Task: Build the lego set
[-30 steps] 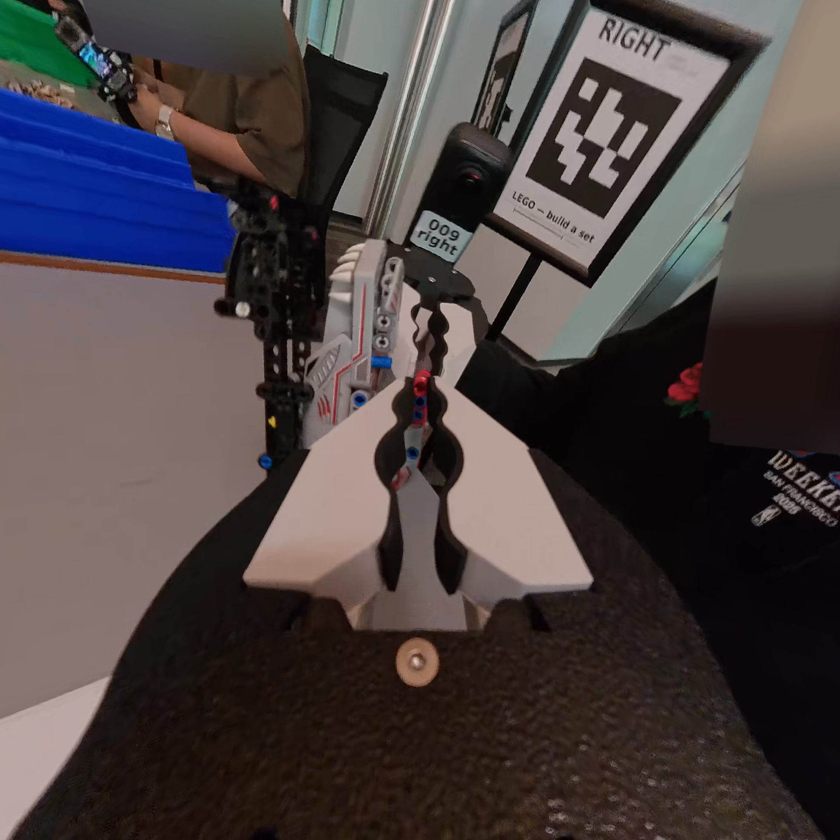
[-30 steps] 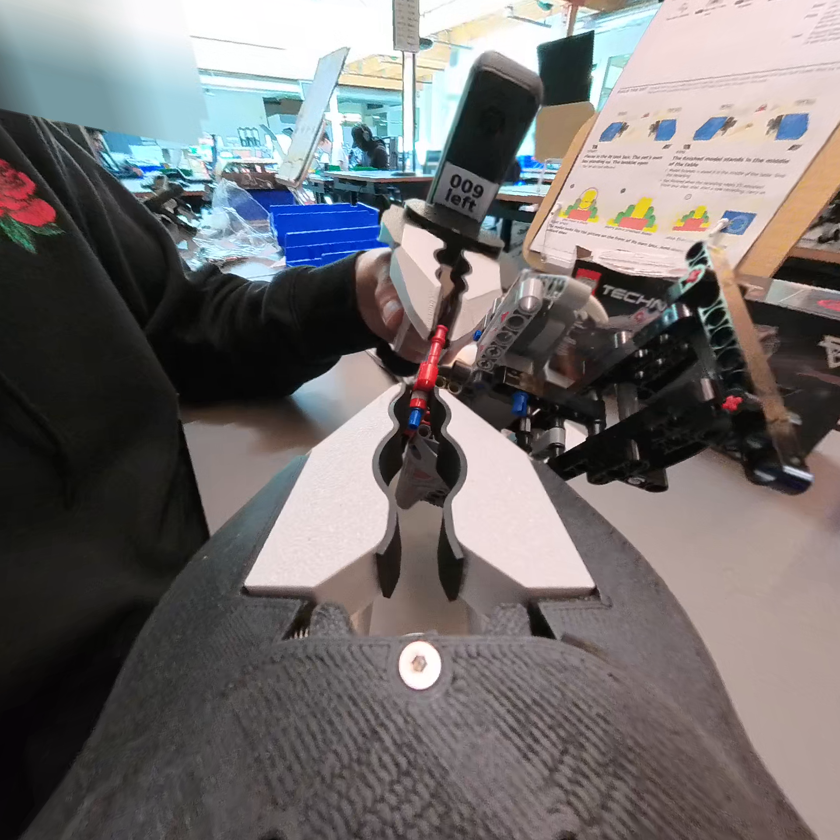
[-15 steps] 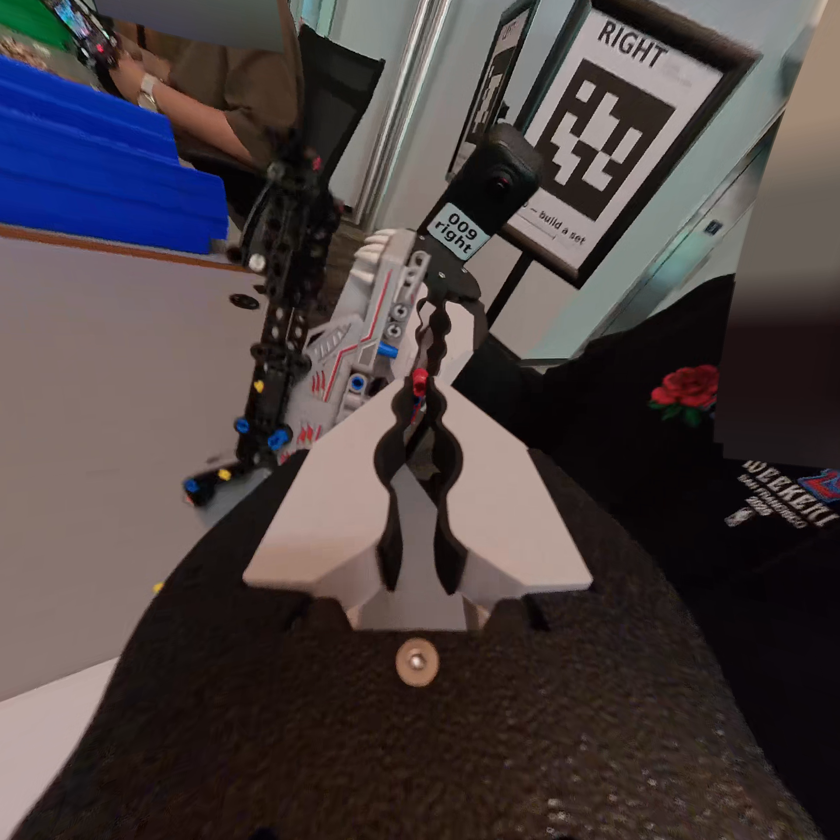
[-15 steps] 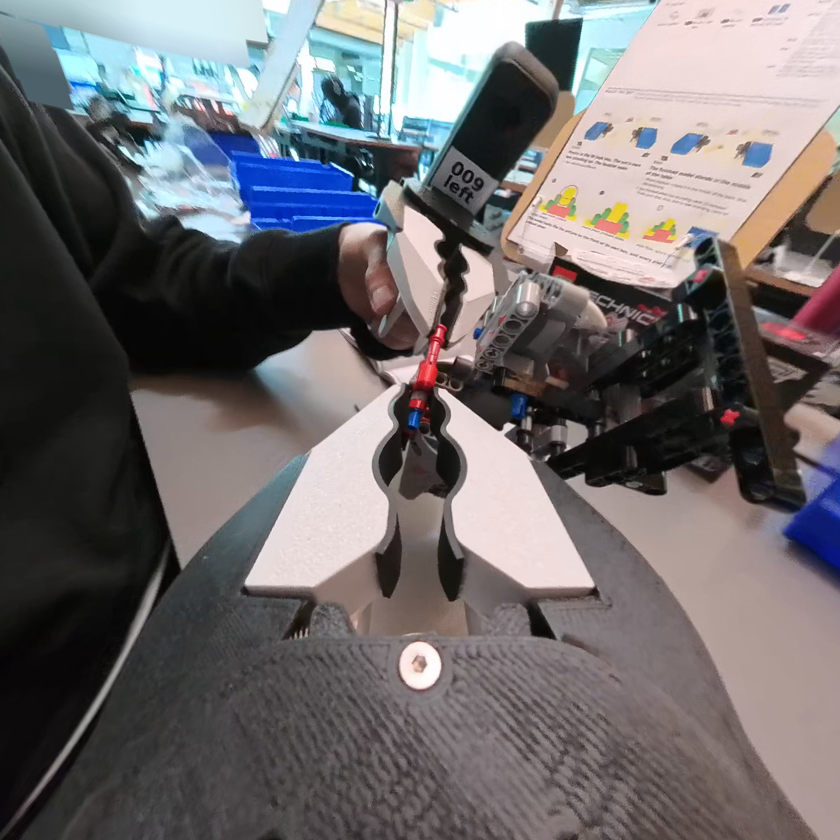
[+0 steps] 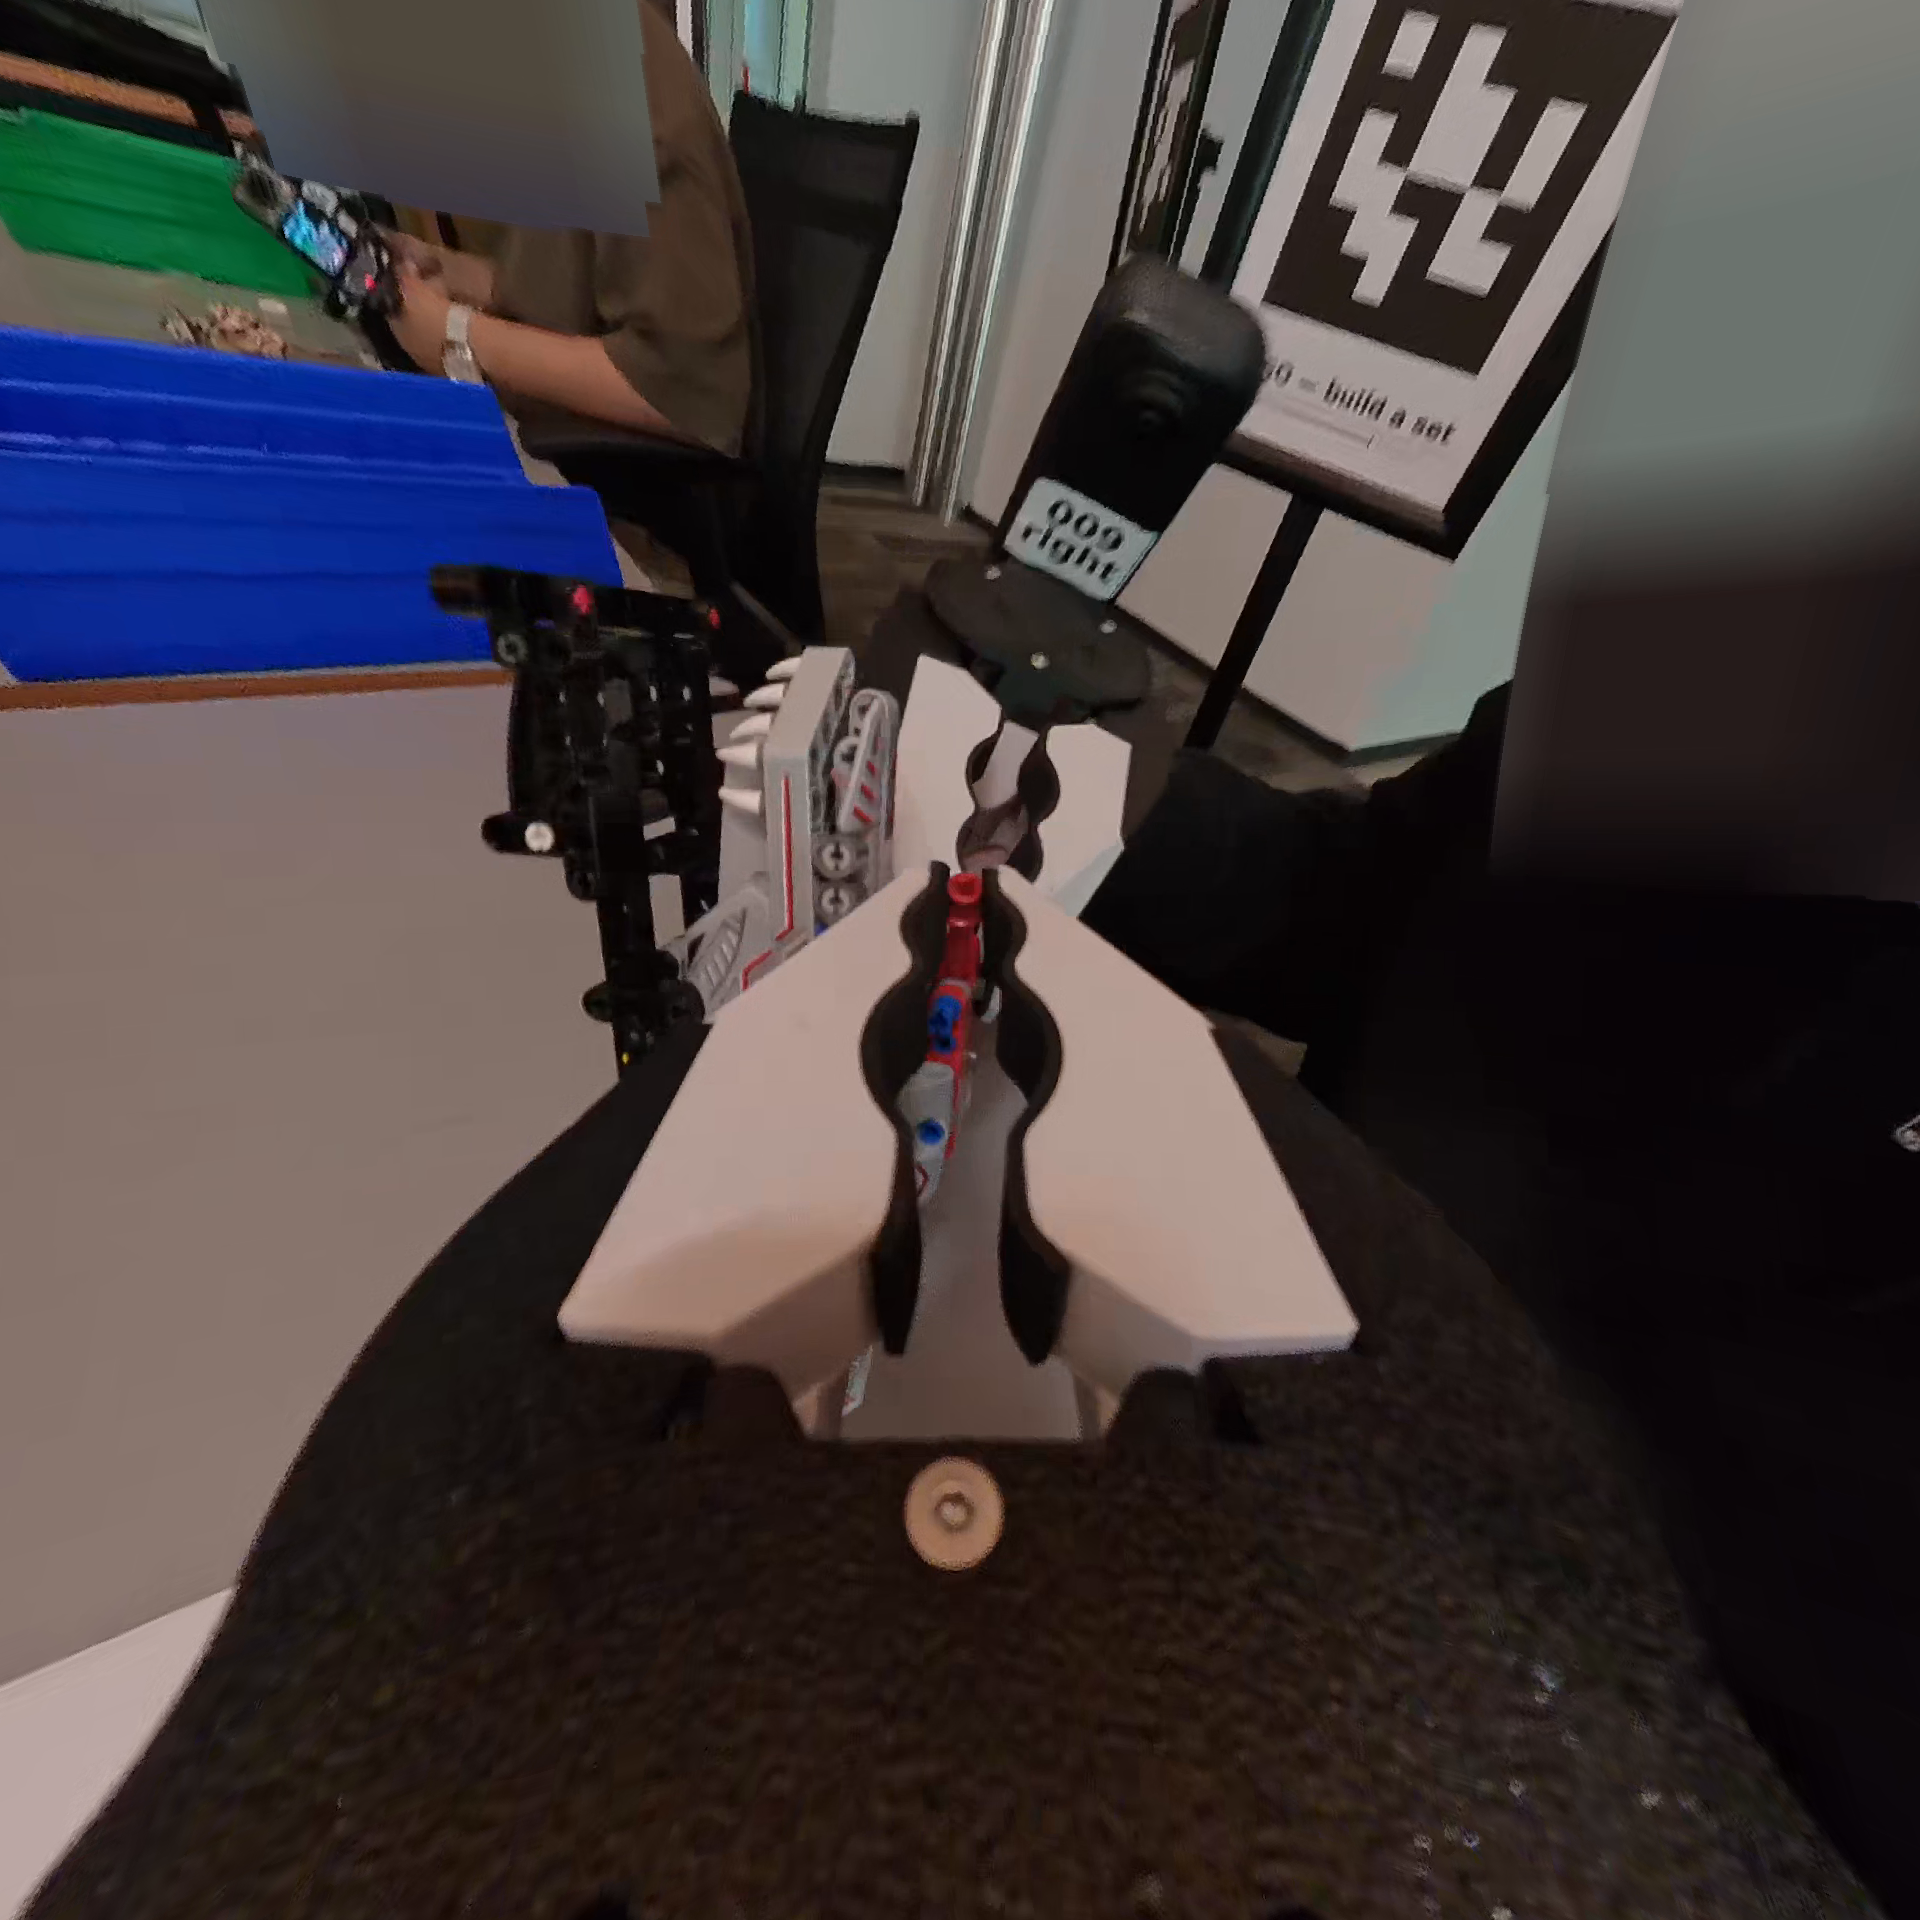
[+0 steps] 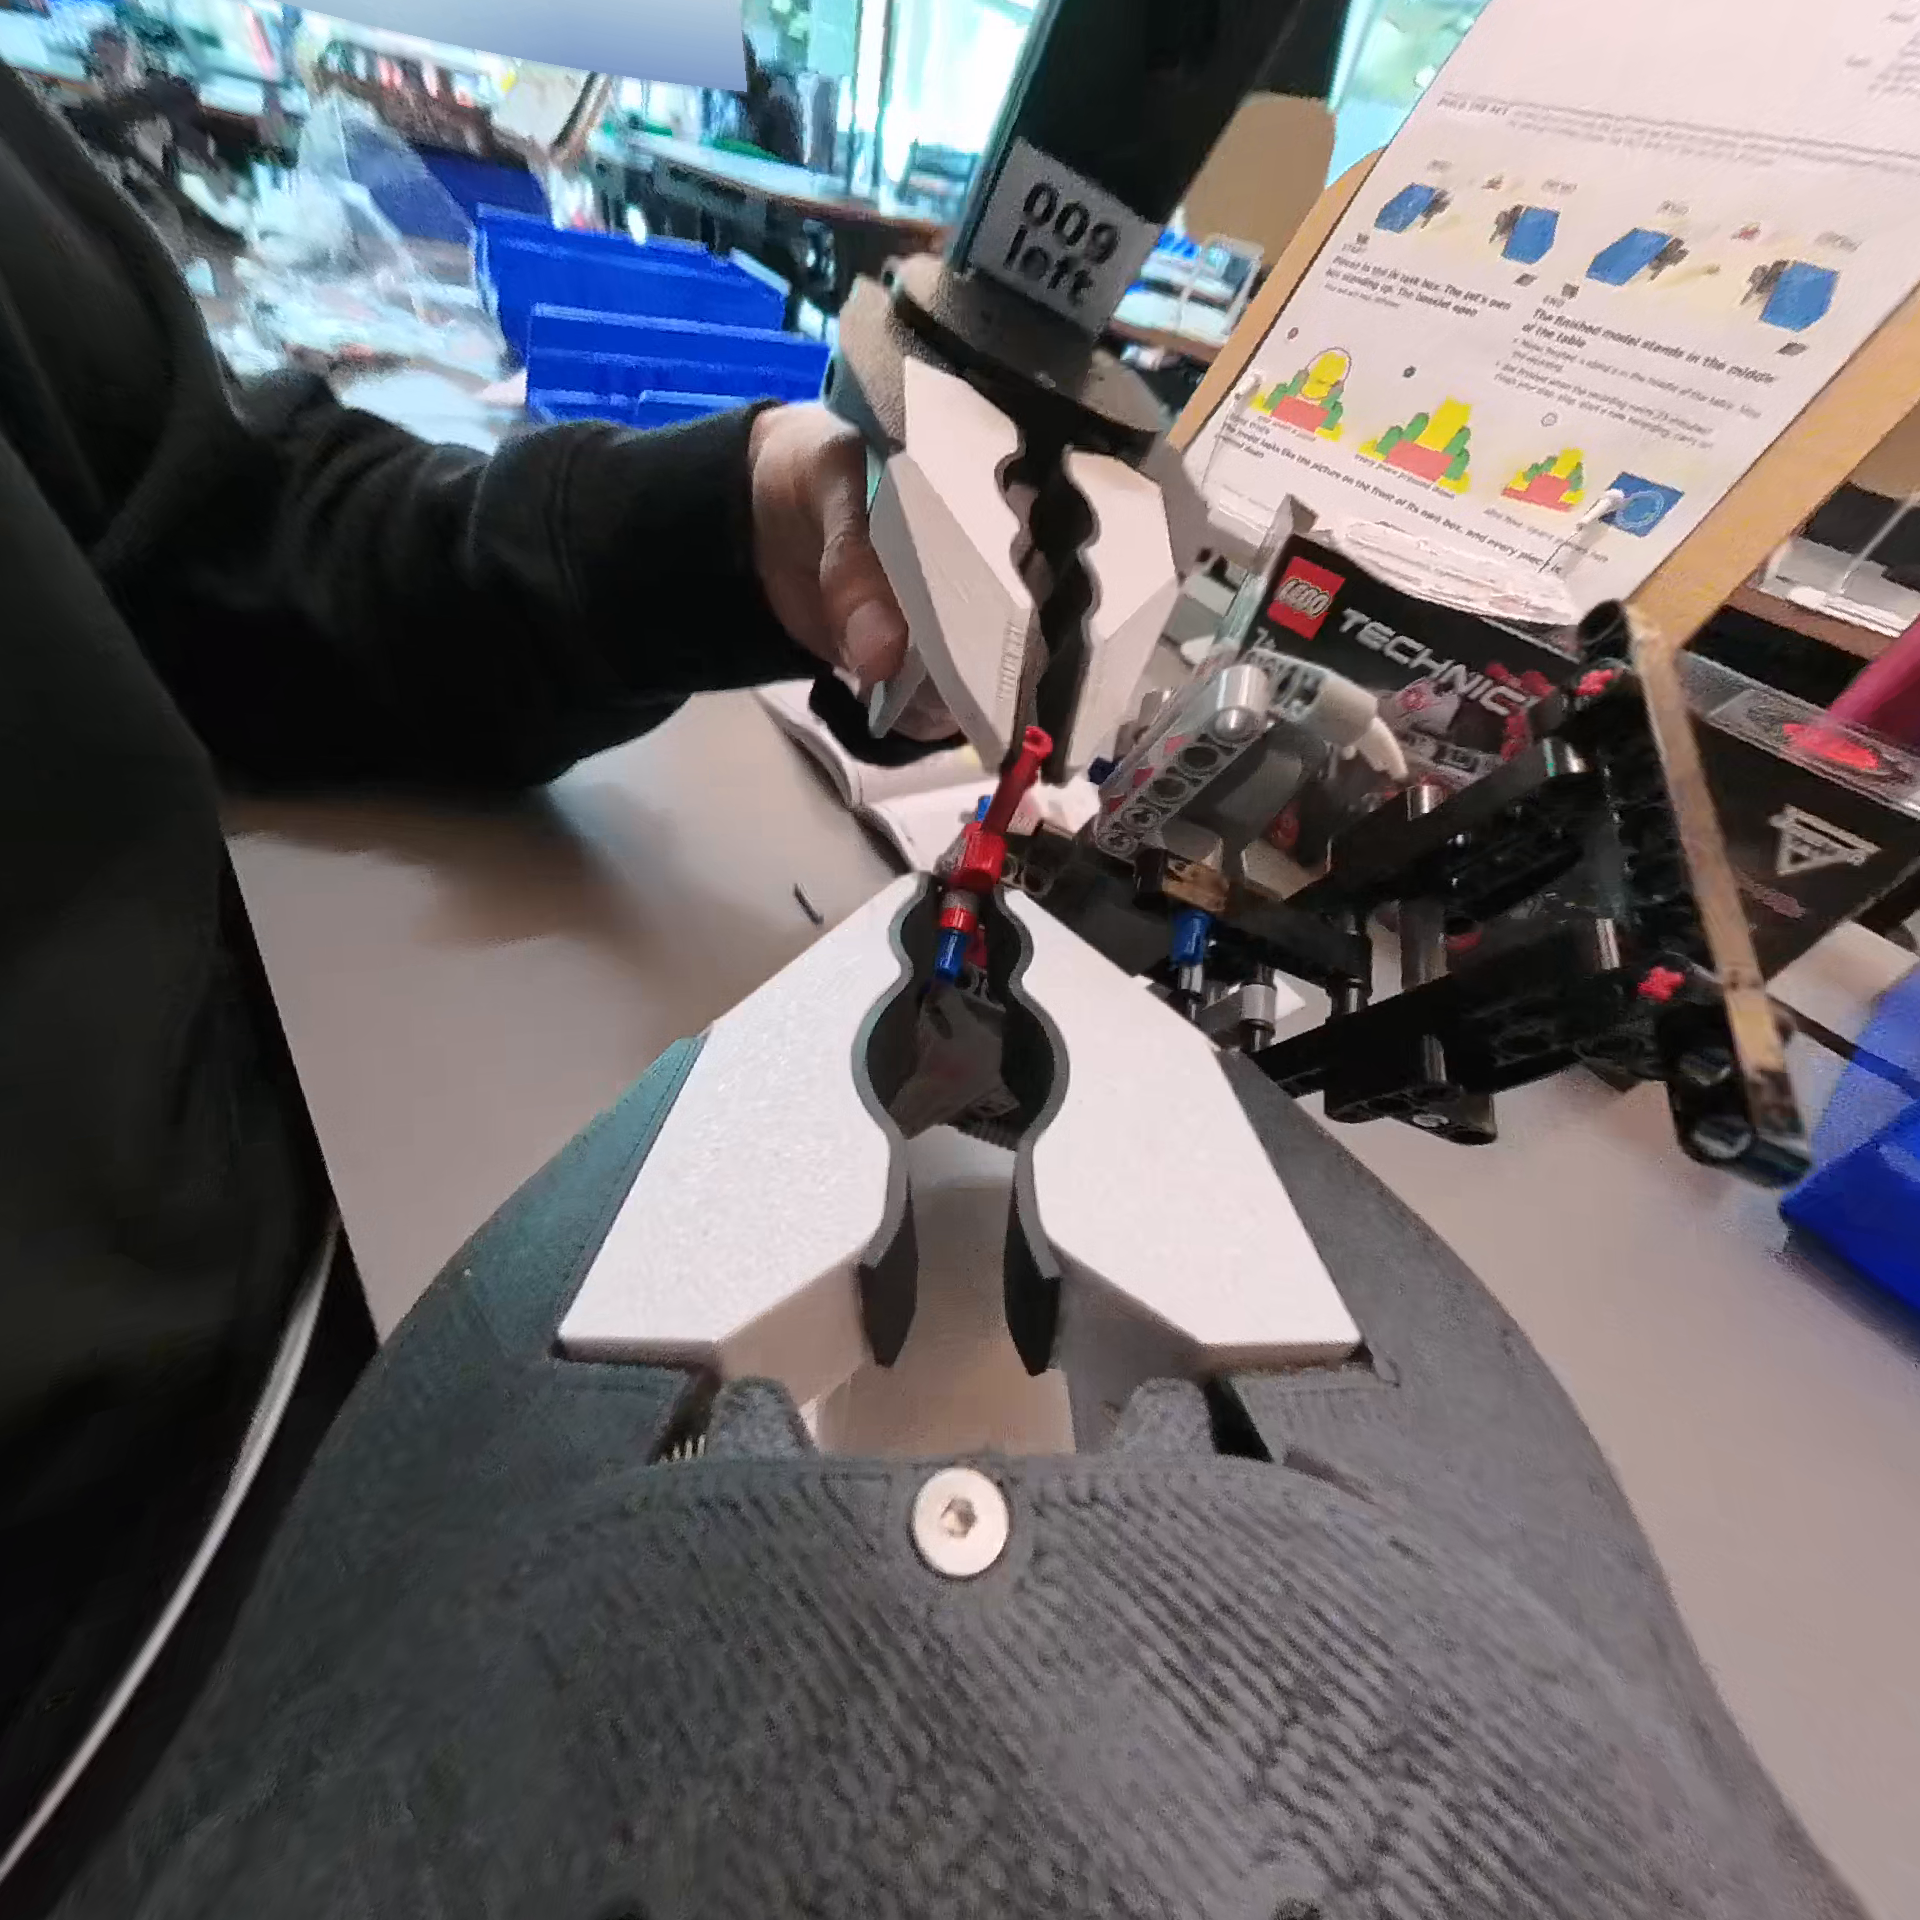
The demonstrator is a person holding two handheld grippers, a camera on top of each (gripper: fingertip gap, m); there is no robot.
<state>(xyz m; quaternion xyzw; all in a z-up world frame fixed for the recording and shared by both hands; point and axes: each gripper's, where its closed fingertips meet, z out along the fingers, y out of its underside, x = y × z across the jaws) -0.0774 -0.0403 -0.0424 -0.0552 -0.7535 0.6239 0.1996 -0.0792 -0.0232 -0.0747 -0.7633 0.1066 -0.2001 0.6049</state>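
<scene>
- Left wrist view: the left gripper [image 5: 961, 935] has its fingers [image 5: 790, 1122] drawn narrow around the red axle [image 5: 958, 940] end of the lego model [image 5: 800, 831]. The model's grey, red-striped panel and black beam frame stand just beyond, above the grey bench [image 5: 260, 987].
- The right gripper [image 5: 1003, 821] faces in from behind the model and carries a pale printed tag. A framed sign [image 5: 1423, 208] with a black-and-white block marker and a line of print stands behind, and blue bins [image 5: 260, 499] lie at left.
- Right wrist view: the right gripper [image 6: 961, 940] has its fingers [image 6: 1132, 1132] close together, clamping a dark part of the lego model [image 6: 1403, 862] with red and blue pins.
- The left gripper [image 6: 1023, 727], in a hand [image 6: 831, 551], meets the red axle [image 6: 1013, 795] from above; its tag bears print.
- A black lego box [image 6: 1455, 675] with a red logo and an illustrated instruction sheet [image 6: 1610, 291] stand behind.
</scene>
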